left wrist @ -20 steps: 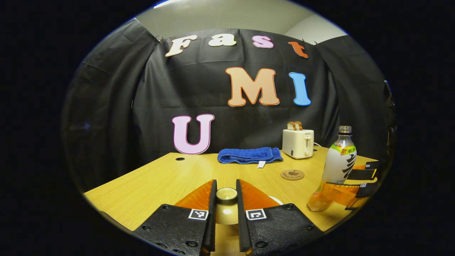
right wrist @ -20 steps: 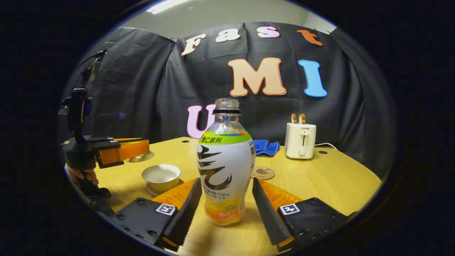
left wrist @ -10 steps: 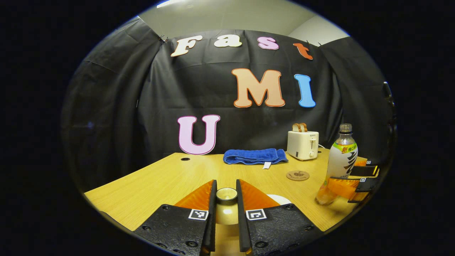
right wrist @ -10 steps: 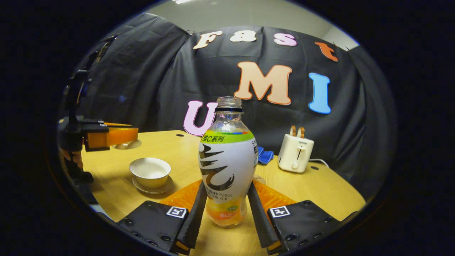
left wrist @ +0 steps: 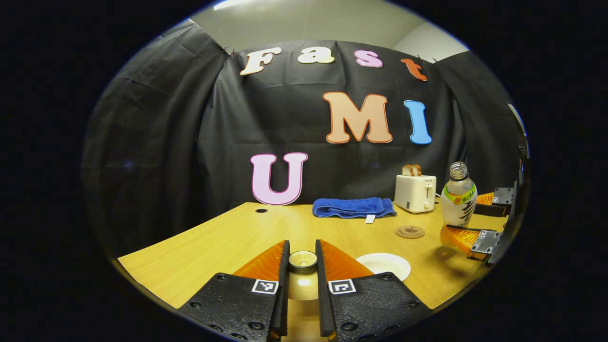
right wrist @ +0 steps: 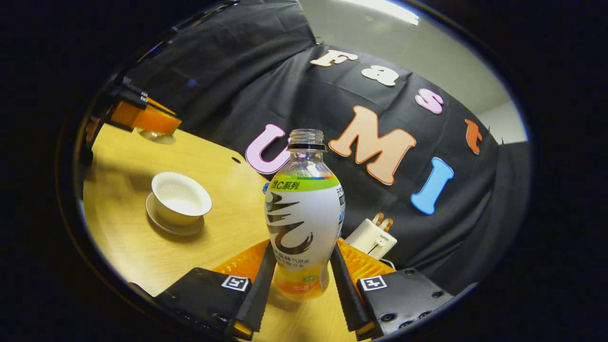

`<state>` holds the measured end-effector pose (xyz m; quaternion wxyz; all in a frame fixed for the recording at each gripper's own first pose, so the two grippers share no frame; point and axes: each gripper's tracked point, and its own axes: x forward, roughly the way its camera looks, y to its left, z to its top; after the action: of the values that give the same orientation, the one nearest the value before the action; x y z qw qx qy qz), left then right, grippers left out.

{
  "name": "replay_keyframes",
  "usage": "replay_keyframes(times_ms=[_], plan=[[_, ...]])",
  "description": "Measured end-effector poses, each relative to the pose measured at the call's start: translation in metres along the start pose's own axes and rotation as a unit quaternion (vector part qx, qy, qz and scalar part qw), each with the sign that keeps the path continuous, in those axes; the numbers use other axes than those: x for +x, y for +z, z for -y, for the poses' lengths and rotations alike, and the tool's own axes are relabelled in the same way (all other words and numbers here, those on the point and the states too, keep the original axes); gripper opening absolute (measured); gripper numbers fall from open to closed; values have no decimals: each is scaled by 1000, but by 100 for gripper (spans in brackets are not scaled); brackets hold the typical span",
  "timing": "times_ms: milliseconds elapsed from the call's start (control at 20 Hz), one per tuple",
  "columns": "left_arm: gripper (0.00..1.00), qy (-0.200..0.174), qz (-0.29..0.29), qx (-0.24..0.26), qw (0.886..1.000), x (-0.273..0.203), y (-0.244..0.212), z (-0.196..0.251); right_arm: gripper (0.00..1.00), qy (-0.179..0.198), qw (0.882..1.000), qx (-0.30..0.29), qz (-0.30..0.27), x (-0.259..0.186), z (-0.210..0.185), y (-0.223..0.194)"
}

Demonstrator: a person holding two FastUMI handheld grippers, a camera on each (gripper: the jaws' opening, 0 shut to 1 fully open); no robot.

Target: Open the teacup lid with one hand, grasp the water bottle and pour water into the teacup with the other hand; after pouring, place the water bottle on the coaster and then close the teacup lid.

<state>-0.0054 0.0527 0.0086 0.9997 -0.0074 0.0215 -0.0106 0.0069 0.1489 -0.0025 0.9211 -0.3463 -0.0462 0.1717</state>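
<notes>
My left gripper (left wrist: 302,251) is shut on the knob of the teacup lid (left wrist: 302,262) and holds it above the table. The white teacup (right wrist: 180,195) stands open on its saucer (right wrist: 172,227); its rim (left wrist: 384,265) shows just right of my left fingers. My right gripper (right wrist: 302,248) is shut on the lower body of the uncapped water bottle (right wrist: 304,213), which is off the table and leans toward the teacup. In the left gripper view the bottle (left wrist: 458,200) hangs at the far right. The round coaster (left wrist: 410,232) lies bare beside it.
A white toaster (left wrist: 415,193) with bread in its slots stands at the back right, and a folded blue towel (left wrist: 354,207) lies beside it along the wall. The wooden table (left wrist: 213,242) has a cable hole near the back.
My right gripper went from open to shut on the bottle, lifted it and tilted it. My left gripper, still on the lid, drifted left, away from the teacup.
</notes>
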Motion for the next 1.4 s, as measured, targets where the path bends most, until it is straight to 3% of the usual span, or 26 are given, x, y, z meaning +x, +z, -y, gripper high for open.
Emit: replay_keyframes(times_ms=[250, 550, 1100, 1400], plan=[[23, 13, 0, 1, 1000, -5, -2, -16, 70, 15, 994, -108, 7, 14, -24, 1], [24, 13, 0, -8, 1000, -5, -6, -18, 69, 21, 969, -244, 14, 14, -42, -10], [22, 11, -4, -22, 1000, -5, -10, -21, 68, 39, 939, -342, 17, 23, -51, -15], [22, 14, -2, -22, 1000, -6, -8, -25, 65, 28, 910, -411, 40, 30, -49, -8]])
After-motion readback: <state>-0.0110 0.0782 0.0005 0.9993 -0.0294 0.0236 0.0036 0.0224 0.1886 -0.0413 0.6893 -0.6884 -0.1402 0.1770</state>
